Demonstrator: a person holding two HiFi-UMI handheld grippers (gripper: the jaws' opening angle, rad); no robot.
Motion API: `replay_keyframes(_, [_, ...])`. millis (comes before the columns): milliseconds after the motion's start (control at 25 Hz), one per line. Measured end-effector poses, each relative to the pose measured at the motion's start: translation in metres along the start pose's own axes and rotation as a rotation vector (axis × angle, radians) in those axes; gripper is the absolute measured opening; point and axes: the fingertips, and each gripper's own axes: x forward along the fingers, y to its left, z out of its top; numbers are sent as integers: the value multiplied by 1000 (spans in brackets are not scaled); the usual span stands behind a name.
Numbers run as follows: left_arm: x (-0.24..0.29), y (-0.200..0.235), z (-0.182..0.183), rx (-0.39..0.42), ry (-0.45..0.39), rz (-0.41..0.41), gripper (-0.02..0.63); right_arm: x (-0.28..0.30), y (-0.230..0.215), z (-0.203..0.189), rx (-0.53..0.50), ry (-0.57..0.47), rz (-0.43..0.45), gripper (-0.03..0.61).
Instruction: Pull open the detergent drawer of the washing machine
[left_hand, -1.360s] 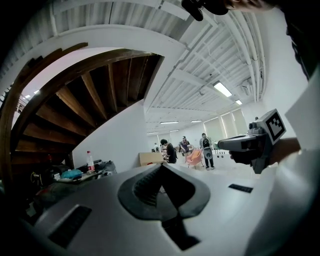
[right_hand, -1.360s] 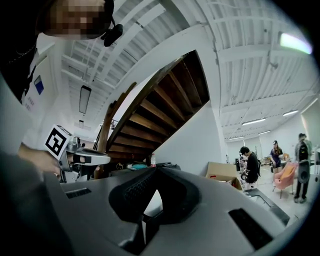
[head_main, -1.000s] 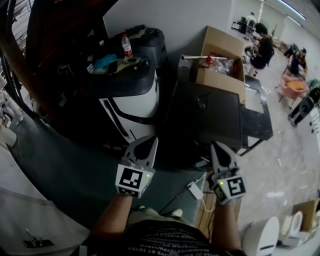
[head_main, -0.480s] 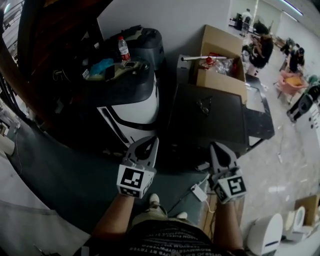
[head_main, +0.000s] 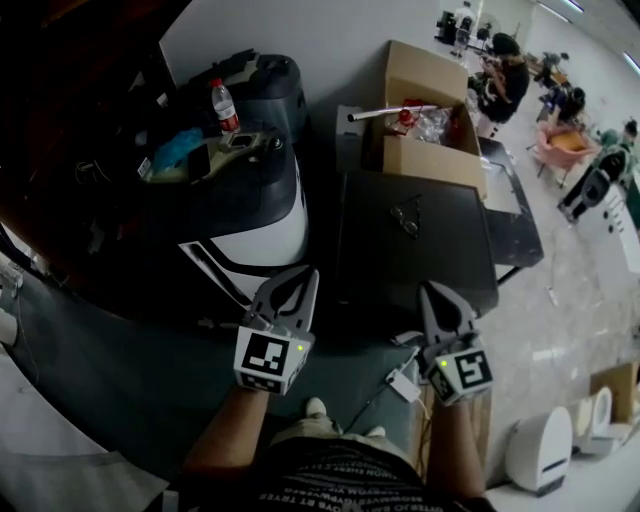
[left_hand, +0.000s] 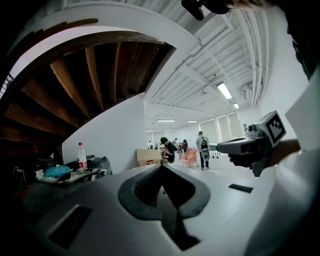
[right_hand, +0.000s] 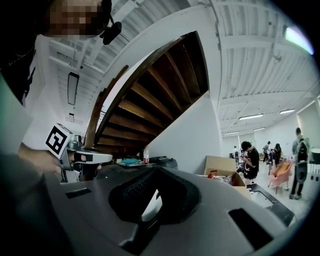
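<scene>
Two appliances stand ahead by the wall: a dark boxy machine with a flat top (head_main: 415, 240) and, to its left, a rounded white-and-black one (head_main: 255, 215) with clutter on top. No detergent drawer can be made out. My left gripper (head_main: 305, 277) is shut and empty, held in the air short of the white appliance. My right gripper (head_main: 432, 293) is also shut and empty, short of the dark machine. In the left gripper view the left gripper (left_hand: 161, 167) points level into the room, with the right gripper (left_hand: 250, 146) beside it. The right gripper view shows the same for the right gripper (right_hand: 155, 171).
An open cardboard box (head_main: 425, 150) stands behind the dark machine. A water bottle (head_main: 222, 105) is on the left clutter. A white adapter with cable (head_main: 405, 385) lies on the floor by my feet. People (head_main: 500, 75) sit at back right. A wooden staircase (right_hand: 150, 95) rises overhead.
The person has stepped forward and rightward; the appliances and box have shifted left and nearer in the head view. Both grippers stay shut and side by side.
</scene>
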Motion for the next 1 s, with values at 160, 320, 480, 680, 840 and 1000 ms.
replay_keyframes(160, [14,17,-7,-15,-11,-37,3,20,2,-6,-9,27,-27,-2])
replay_keyframes(320, [22,30,-14,-2,-5,-57,3,34,9,-8,-19,23,-38,-2])
replay_keyframes(480, [29,43,-36,-21,25,-74,3,42,5,-18,-40,74,-82,-2])
replay_keyframes(680, [42,44,-75,-51,100,-106,3,44,-2,-44,-23,141,-87,-2])
replay_keyframes(840, [57,35,-111,-57,196,-143,3,46,-17,-80,-12,210,-73,-2])
replay_keyframes(1000, [69,18,-152,-68,307,-166,3,52,-25,-119,49,302,-14,-2])
